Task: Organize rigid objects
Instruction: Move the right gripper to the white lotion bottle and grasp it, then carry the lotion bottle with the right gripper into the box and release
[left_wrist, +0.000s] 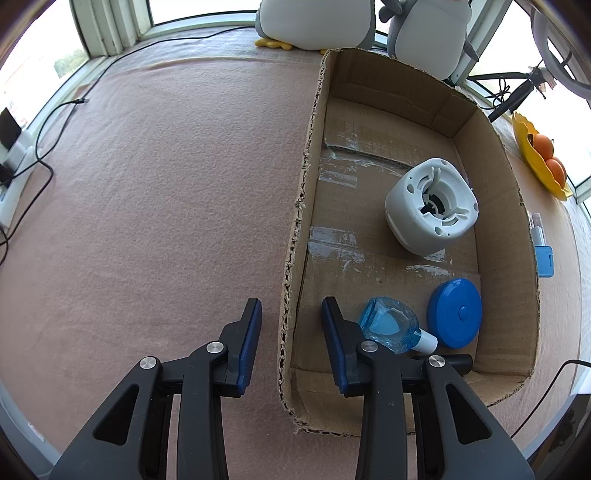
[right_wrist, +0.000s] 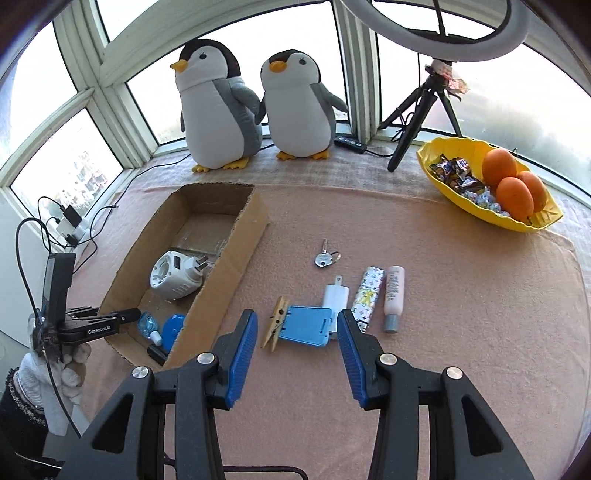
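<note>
A cardboard box (left_wrist: 495, 177) (right_wrist: 243, 254) holds a white plug-in device (left_wrist: 430, 205) (right_wrist: 175, 275), a blue liquid bottle (left_wrist: 391, 325) (right_wrist: 147, 325), a round blue case (left_wrist: 456, 312) (right_wrist: 173, 328) and a black item (left_wrist: 458, 362). My left gripper (left_wrist: 291, 314) (right_wrist: 129, 317) is open and empty, straddling the box's left wall near its front end. My right gripper (right_wrist: 295, 328) is open and empty just before a blue card case (right_wrist: 304, 325), a wooden clothespin (right_wrist: 275, 326) and a white charger (right_wrist: 336, 297).
A key (right_wrist: 325, 256), a patterned tube (right_wrist: 365, 295) and a pink bottle (right_wrist: 393, 295) lie on the pink cloth. A yellow bowl (right_wrist: 480, 214) with oranges and candy sits at the right. Two plush penguins (right_wrist: 221, 107), a tripod (right_wrist: 417, 107) and cables line the window.
</note>
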